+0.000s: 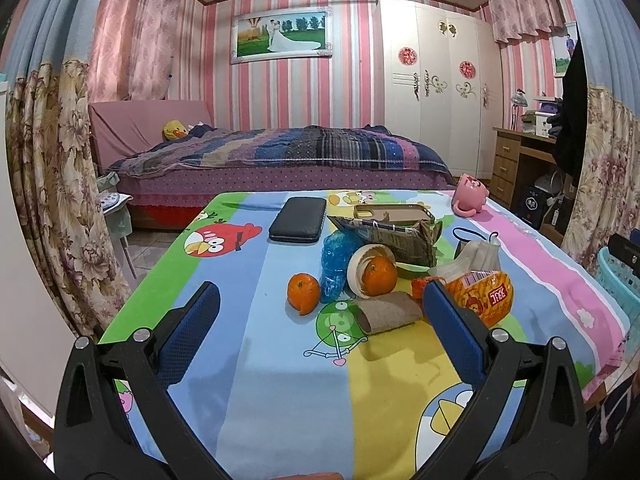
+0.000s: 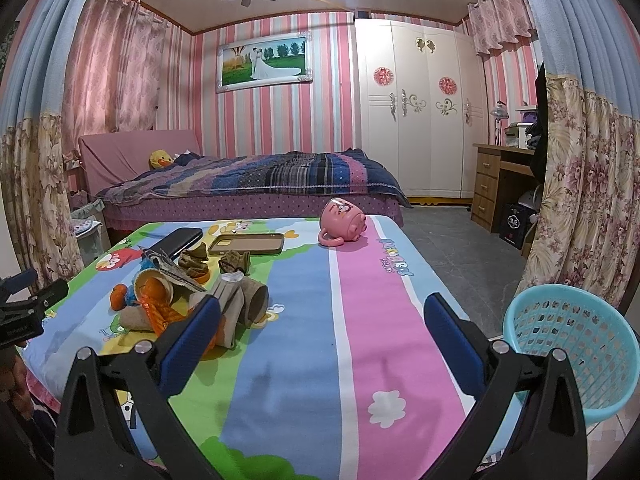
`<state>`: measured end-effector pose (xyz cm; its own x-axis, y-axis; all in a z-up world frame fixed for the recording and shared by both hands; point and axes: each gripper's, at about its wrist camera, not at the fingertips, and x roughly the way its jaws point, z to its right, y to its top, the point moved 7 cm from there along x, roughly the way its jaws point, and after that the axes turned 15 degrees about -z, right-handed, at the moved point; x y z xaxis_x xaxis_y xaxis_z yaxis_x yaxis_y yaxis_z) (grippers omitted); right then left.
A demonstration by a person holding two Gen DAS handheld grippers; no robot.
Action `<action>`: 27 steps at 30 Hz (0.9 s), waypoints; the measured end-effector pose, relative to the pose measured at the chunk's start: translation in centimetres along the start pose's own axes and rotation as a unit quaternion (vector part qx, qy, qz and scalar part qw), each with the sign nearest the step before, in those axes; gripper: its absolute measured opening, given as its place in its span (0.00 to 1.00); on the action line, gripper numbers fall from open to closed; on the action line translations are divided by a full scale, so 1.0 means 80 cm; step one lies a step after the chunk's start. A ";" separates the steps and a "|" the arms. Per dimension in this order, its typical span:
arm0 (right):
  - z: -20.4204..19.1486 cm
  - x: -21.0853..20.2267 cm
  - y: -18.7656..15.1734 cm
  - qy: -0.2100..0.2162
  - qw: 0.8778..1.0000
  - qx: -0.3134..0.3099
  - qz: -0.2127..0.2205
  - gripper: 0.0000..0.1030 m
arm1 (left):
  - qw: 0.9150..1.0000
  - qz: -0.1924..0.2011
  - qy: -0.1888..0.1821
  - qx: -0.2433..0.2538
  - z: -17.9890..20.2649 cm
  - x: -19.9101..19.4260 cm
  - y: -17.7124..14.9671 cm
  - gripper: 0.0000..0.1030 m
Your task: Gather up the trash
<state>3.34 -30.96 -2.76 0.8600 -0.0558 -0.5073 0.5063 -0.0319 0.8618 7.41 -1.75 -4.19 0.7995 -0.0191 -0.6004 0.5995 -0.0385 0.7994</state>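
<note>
The left gripper hangs low over the near part of the table with its blue-padded fingers spread wide and nothing between them. Just ahead of it, slightly to the right of its centre line, lies the cardboard tube, long axis running left to right across the gripper's line of approach, its right end close to the right finger. Past the tube sits the rest of the litter: a crushed blue bottle, a torn carton and an orange snack packet (the two oranges among them may not count as trash). The right gripper, likewise released and empty, faces bare cloth with that same pile off to its far left, while the blue basket stands just beside the table's right edge, close to its right finger. By my judgement the left hand is nearer the tube and the right hand nearer the basket.
</note>
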 end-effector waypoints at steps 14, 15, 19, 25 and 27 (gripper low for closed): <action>-0.070 0.046 -0.005 0.044 0.997 -0.053 -0.043 0.96 | 1.000 -0.017 0.017 0.017 -0.005 0.012 -0.001 0.95; -0.082 0.056 -0.007 0.048 0.996 -0.058 -0.053 0.96 | 0.999 -0.020 0.020 0.015 -0.009 0.015 -0.002 0.95; -0.122 0.092 -0.008 0.061 0.992 -0.072 -0.081 0.83 | 0.999 -0.034 0.019 -0.005 -0.024 0.023 -0.003 0.95; -0.153 0.137 -0.036 0.073 0.979 -0.097 -0.162 0.15 | 0.999 -0.051 0.009 -0.012 -0.029 0.035 -0.006 0.95; -0.147 0.121 -0.033 0.079 0.982 -0.091 -0.148 0.07 | 0.998 -0.055 0.007 -0.006 -0.023 0.037 -0.007 0.95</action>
<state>11.08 -19.72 -9.99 0.6657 0.0851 -0.7414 0.7261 0.1554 0.6698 9.47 0.02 -6.40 0.7293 -0.0022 -0.6842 0.6839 -0.0278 0.7290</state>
